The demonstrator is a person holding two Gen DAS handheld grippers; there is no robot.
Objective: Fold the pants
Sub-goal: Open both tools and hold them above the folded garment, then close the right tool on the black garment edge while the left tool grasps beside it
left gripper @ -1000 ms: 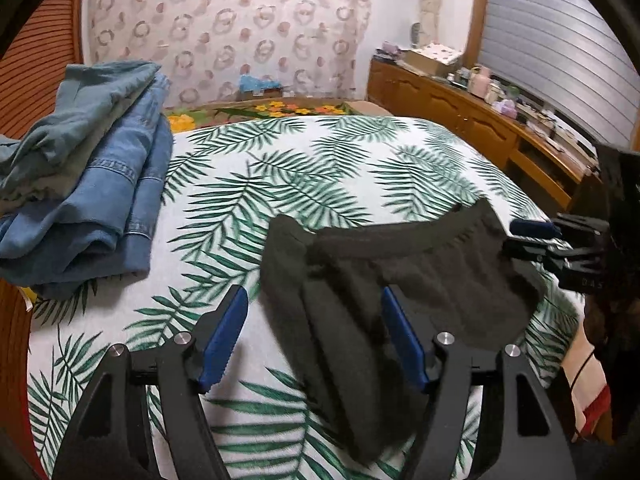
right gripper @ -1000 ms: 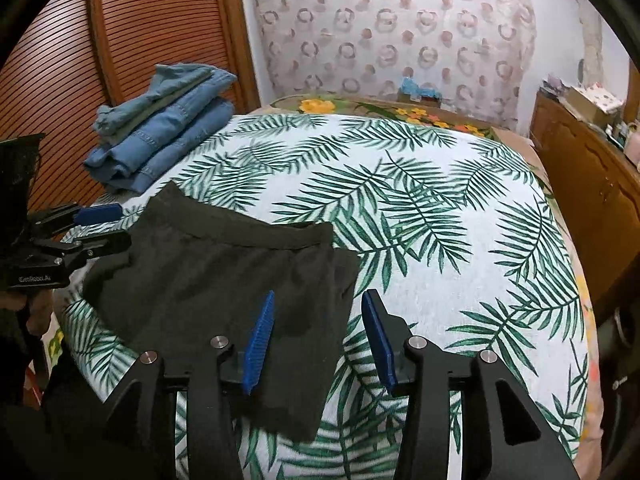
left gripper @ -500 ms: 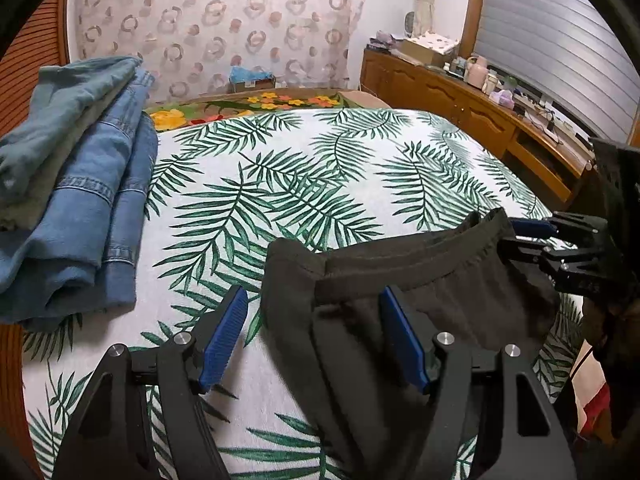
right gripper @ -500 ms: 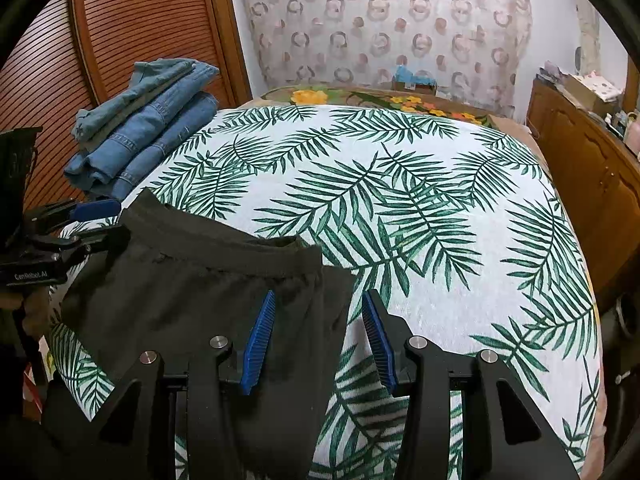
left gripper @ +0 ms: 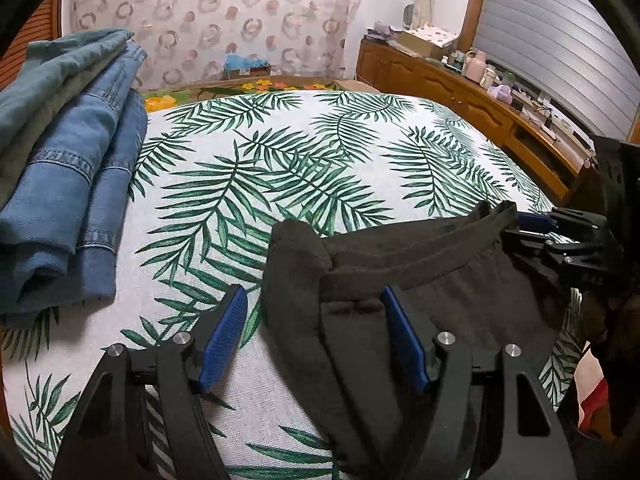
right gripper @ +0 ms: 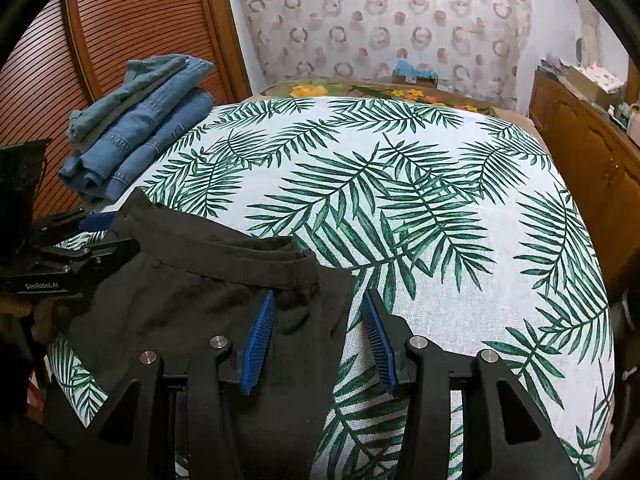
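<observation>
Left wrist view: dark pants [left gripper: 420, 280] lie on the leaf-print bed [left gripper: 280, 168], one edge between the spread, released left gripper [left gripper: 316, 340] fingers. Right gripper [right gripper: 320, 340] fingers likewise parted, straddling the opposite edge; lower fabric is cut off.

Beyond the dark pants [right gripper: 192, 300], the leaf-print bed [right gripper: 420, 200] lies bare and passable. Stacked jeans [right gripper: 140, 120] block its corner left of the pants; a wooden cabinet [right gripper: 592, 152] borders the right.

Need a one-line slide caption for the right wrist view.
Right gripper open over the dark pants' waistband corner on the palm-print bedspread; folded jeans behind.
</observation>
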